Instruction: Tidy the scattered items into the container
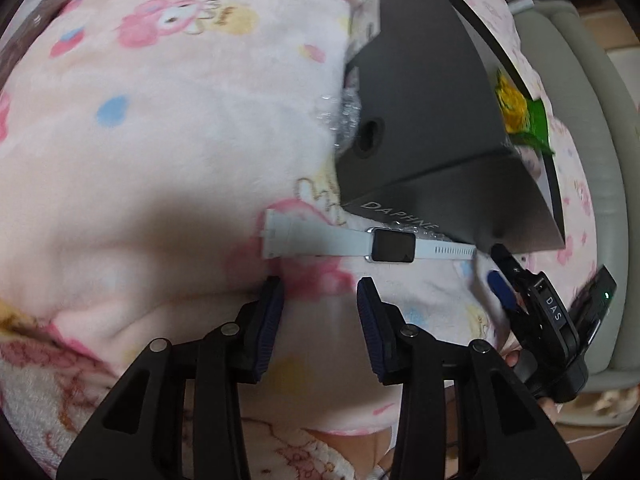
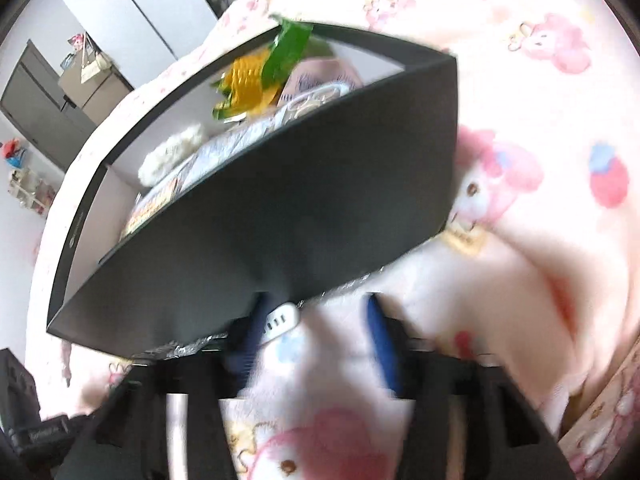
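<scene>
Two fisheye views look down along handheld grippers onto a bed covered by a fluffy pink blanket (image 1: 168,128) printed with cartoon rabbits.

In the left wrist view, a white smartwatch (image 1: 390,245) lies flat on the blanket with its strap stretched out to both sides and its dark screen facing up. It sits just in front of a dark grey box (image 1: 432,92), close to the corner that bears pale lettering. The box stands open, and a yellow and green packet (image 1: 516,114) shows over its far rim. Crinkled clear plastic (image 1: 346,118) pokes out beside the box's left wall. The left gripper (image 1: 320,292) hovers just short of the watch, its blue-padded jaws partly apart with only blanket between them.

The right gripper (image 1: 498,270) enters from the right of that view, its tips near the free end of the watch strap and the box corner. In the blurred right wrist view, its jaws stand wide, and the strap end appears to lie beside the left pad rather than being pinched. The box fills the middle of this view, holding the packet, a fluffy cream item (image 2: 174,152) and some printed packs (image 2: 160,202).
</scene>
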`<state>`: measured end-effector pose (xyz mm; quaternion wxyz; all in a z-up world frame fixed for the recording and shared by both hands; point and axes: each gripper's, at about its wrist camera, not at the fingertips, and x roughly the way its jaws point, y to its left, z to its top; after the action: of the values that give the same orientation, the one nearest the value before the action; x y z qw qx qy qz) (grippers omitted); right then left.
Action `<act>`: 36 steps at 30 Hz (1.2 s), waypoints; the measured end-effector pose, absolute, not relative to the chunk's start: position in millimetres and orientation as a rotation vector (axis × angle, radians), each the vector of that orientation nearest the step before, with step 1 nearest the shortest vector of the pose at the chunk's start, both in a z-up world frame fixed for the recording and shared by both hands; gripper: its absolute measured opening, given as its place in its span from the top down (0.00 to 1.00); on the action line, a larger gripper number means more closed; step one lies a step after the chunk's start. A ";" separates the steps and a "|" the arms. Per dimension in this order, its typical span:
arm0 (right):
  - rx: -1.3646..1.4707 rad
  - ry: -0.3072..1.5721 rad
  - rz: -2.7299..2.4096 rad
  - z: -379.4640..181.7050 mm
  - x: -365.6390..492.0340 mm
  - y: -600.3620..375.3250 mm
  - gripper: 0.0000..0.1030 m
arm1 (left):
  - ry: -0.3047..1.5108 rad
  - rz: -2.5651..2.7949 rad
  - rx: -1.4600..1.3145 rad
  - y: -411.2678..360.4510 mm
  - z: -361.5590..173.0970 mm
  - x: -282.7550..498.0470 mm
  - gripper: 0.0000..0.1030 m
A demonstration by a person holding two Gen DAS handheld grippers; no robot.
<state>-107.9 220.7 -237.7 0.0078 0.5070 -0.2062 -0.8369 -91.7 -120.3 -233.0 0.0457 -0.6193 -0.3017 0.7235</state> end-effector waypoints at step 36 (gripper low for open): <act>1.684 -0.685 -2.377 -272.0 -93.9 252.8 0.76 | -1.381 2.386 -1.631 -172.4 -230.7 -76.5 0.63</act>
<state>-93.9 252.8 -272.0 0.0746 0.5614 -0.2282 -0.7920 -76.5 -172.4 -230.7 -0.0308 -0.5089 -0.4308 0.7446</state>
